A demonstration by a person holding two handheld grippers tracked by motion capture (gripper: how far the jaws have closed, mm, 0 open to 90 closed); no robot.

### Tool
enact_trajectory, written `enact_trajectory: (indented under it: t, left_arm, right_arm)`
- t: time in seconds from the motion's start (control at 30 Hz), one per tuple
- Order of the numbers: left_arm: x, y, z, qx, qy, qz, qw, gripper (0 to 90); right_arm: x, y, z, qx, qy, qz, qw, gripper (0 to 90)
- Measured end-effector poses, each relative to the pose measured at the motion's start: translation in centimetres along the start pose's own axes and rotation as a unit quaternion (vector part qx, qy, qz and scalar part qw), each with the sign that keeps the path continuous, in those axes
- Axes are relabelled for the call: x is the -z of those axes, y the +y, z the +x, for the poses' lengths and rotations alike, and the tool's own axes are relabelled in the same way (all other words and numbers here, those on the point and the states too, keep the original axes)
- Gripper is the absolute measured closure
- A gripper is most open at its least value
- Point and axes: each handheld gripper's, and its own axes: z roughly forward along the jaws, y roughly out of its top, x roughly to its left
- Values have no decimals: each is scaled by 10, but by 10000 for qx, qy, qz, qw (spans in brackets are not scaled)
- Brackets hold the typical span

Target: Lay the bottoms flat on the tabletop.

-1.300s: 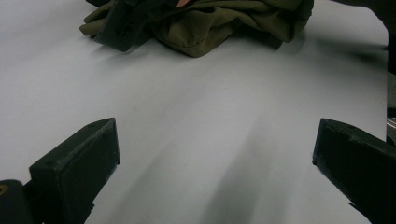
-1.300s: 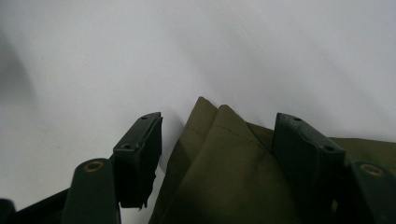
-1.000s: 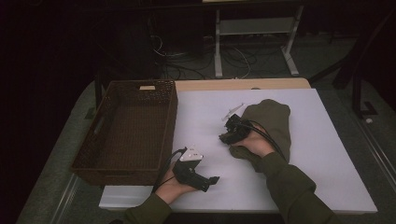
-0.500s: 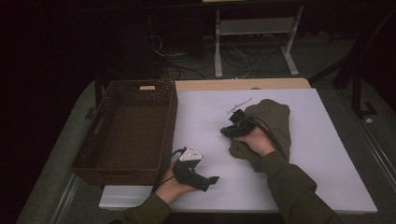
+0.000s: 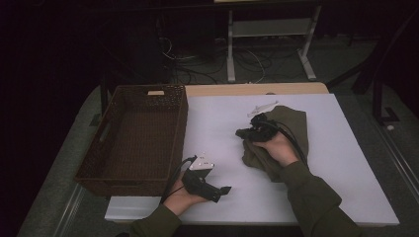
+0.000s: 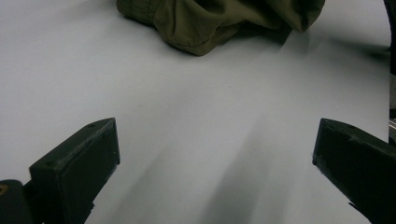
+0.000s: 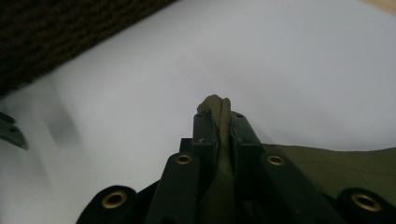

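in right gripper [image 7: 223, 122]: pinched olive cloth [image 7: 219, 140]

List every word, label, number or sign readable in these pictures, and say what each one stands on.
None can be read.
A pale tag on the far rim of the wicker basket: too small and blurred to read.
The olive cloth, the right gripper shut on a fold of it, the left gripper and the white table: no writing visible.
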Motion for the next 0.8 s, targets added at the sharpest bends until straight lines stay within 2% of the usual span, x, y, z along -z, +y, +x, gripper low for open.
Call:
enact_trajectory:
  t: [0.43,0.8]
  left_arm:
    - [-1,0,-1,-31,10,42,10000,0]
    - [-1,1,-1,-5,-38,17,10000,0]
  right_arm:
    - [41,-5,-10,-30,52,-413,9991,825]
    - [53,-11,-16,-118,6,-500,9987,826]
